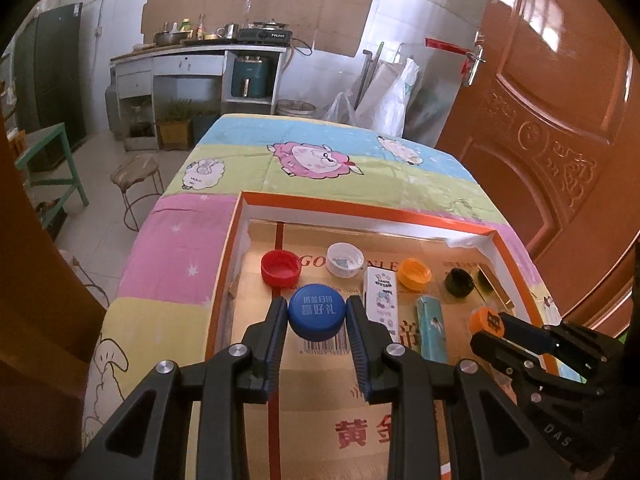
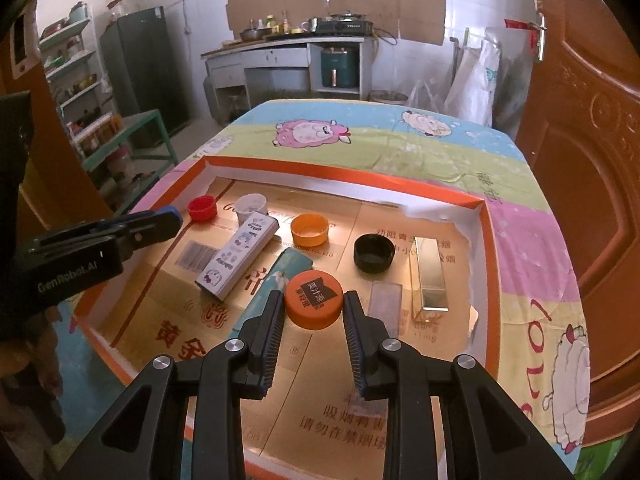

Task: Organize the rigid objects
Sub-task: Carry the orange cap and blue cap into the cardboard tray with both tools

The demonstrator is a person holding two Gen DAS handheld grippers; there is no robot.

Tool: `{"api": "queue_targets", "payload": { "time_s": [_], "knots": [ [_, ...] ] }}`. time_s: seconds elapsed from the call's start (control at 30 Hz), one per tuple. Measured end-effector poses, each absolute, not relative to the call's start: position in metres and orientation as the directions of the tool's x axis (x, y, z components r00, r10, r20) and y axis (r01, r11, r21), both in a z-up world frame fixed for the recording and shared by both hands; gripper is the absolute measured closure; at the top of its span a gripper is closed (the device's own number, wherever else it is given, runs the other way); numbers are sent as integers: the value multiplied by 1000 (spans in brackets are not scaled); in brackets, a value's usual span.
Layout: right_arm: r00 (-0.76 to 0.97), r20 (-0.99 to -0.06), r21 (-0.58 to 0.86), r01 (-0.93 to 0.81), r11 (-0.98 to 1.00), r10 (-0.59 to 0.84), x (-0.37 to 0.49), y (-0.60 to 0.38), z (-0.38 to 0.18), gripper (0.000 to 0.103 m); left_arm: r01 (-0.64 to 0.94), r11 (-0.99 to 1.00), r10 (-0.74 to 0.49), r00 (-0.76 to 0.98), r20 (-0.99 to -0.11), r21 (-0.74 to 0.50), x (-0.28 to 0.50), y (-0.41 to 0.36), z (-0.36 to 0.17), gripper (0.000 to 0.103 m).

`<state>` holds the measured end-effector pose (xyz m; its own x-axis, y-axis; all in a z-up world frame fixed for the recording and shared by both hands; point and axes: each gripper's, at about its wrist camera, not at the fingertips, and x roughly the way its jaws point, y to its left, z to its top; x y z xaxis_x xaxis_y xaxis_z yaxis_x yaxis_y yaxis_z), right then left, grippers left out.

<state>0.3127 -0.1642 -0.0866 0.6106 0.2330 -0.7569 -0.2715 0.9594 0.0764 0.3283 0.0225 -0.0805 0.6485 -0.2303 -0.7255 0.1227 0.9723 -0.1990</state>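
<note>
My left gripper [image 1: 317, 316] is shut on a blue bottle cap [image 1: 317, 316] with white lettering, held above the left part of an orange-rimmed tray [image 1: 360, 206]. My right gripper [image 2: 313, 306] is shut on an orange bottle cap [image 2: 313, 306] with a dark label, over the tray's [image 2: 340, 182] middle. Lying in the tray are a red cap [image 1: 280, 269], a white cap [image 1: 344, 260], an open orange cap [image 1: 416, 274], a black cap [image 1: 459, 282], a white printed box [image 1: 382, 300], a teal box [image 1: 431, 330] and a gold box [image 2: 430, 280].
The tray rests on a table under a cartoon sheep cloth [image 1: 312, 156]. A brown door [image 1: 560, 100] stands close on the right. A round stool [image 1: 134, 172] and a green bench [image 1: 52, 152] stand on the floor at left, kitchen counter [image 1: 200, 52] behind.
</note>
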Motion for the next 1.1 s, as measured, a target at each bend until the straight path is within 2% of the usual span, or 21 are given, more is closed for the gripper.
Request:
{"api": "queue_targets", "payload": {
  "time_s": [1.1],
  "knots": [
    [584,-783,55,-276,960,213,333,-159,-105,73,124,980,-201,597,-776,-158,353,15,-107,72]
  ]
}}
